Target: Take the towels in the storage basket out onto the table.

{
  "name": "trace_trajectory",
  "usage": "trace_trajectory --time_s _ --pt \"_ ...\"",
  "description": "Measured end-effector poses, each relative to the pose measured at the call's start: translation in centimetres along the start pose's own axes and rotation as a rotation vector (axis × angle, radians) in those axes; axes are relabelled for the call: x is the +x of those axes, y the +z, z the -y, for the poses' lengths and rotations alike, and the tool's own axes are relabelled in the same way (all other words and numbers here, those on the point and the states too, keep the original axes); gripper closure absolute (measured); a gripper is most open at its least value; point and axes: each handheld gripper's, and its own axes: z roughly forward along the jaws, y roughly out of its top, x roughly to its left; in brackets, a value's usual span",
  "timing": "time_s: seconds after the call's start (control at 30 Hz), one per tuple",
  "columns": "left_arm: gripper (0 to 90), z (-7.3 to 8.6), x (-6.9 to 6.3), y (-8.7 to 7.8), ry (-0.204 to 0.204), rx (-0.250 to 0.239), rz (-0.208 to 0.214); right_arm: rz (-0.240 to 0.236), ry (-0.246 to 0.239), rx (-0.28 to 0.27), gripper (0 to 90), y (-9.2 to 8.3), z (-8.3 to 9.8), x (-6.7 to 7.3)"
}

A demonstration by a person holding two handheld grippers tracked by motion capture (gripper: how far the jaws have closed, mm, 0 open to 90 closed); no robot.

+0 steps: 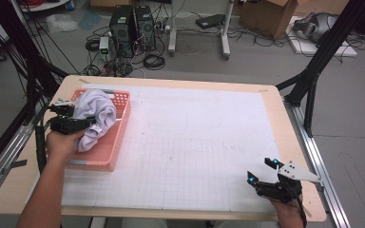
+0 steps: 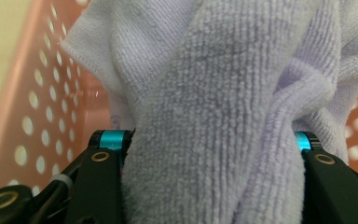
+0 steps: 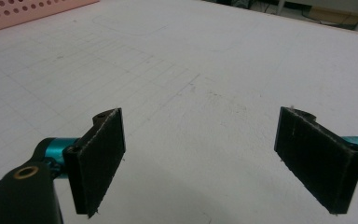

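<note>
Towel [image 1: 95, 118] fills the gap between the left hand-held gripper's [image 1: 82, 122] jaws, which pinch a thick fold of it above the pink basket [image 1: 119, 130]. I judge the lift goes best straight up until the hanging cloth clears the basket rim, with the squeeze kept firm so the bulky fold cannot slip. Right hand-held gripper [image 1: 260, 170] rests wide and empty on the surface [image 1: 195, 142], well apart.

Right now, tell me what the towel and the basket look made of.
Towel: soft lavender terry or microfibre, by its looped, nubby pile and stitched hem. Basket: pink moulded plastic, probably, with smooth, slightly glossy walls punched with rows of round holes.
</note>
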Motion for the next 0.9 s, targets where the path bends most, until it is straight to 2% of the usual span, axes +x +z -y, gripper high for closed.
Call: trace_trajectory --time_s 0.07,0.13,0.17,0.2,0.23,0.27,0.3,0.4,0.43,0.57,0.6,0.67,0.7,0.73,0.8,0.83,0.9 --pt "48.9 -0.1 -0.2 -0.9 -0.012 -0.079 0.029 -0.001 -0.003 0.000 15.0 0.0 0.0 0.1" --pt "48.9 -0.1 -0.3 -1.5 0.001 -0.123 0.041 -0.003 -0.008 0.000 15.0 0.0 0.0 0.1" --pt "48.9 -0.1 -0.3 -1.5 0.001 -0.123 0.041 -0.003 -0.007 -0.002 15.0 0.0 -0.1 0.1" --pt "48.9 -0.1 -0.4 -1.8 0.000 -0.145 0.042 -0.003 -0.007 -0.002 15.0 0.0 -0.1 0.1" --pt "48.7 -0.1 -0.6 -2.4 0.008 -0.194 0.045 -0.006 -0.005 0.004 15.0 0.0 -0.1 0.2" --pt "48.7 0.0 -0.7 -2.7 0.012 -0.219 0.045 -0.006 -0.006 0.001 15.0 0.1 -0.1 0.2" --pt "48.6 0.0 -0.7 -2.7 0.012 -0.219 0.045 -0.007 -0.007 0.001 15.0 0.1 0.0 0.2" --pt "48.4 0.2 -0.9 -4.0 0.013 -0.320 0.065 -0.008 -0.010 0.004 15.0 0.2 0.0 0.3" --pt "48.5 0.2 -0.9 -4.0 0.013 -0.320 0.065 -0.010 -0.010 0.005 15.0 0.2 -0.1 0.3" --pt "48.3 0.2 -1.3 -5.1 0.019 -0.431 0.119 -0.011 -0.016 0.004 15.0 0.3 -0.1 0.3" --pt "48.3 0.2 -1.3 -5.1 0.019 -0.431 0.119 -0.012 -0.019 0.003 15.0 0.4 -0.1 0.3" --pt "48.3 0.2 -1.6 -5.5 0.030 -0.461 0.132 -0.013 -0.020 0.003 15.0 0.4 -0.1 0.3" --pt "48.3 0.1 -2.0 -5.9 0.037 -0.492 0.161 -0.014 -0.019 0.003 15.1 0.4 -0.1 0.3" --pt "48.3 0.1 -2.0 -5.9 0.037 -0.492 0.161 -0.014 -0.019 0.003 15.1 0.4 -0.1 0.3" --pt "48.3 0.1 -2.6 -6.5 0.041 -0.530 0.201 -0.014 -0.018 0.003 15.0 0.4 -0.1 0.3" --pt "48.2 0.1 -2.6 -6.5 0.041 -0.530 0.201 -0.015 -0.019 0.004 15.0 0.3 -0.1 0.3" --pt "48.3 0.2 -3.2 -6.8 0.042 -0.547 0.230 -0.018 -0.016 0.007 15.0 0.3 -0.1 0.4"
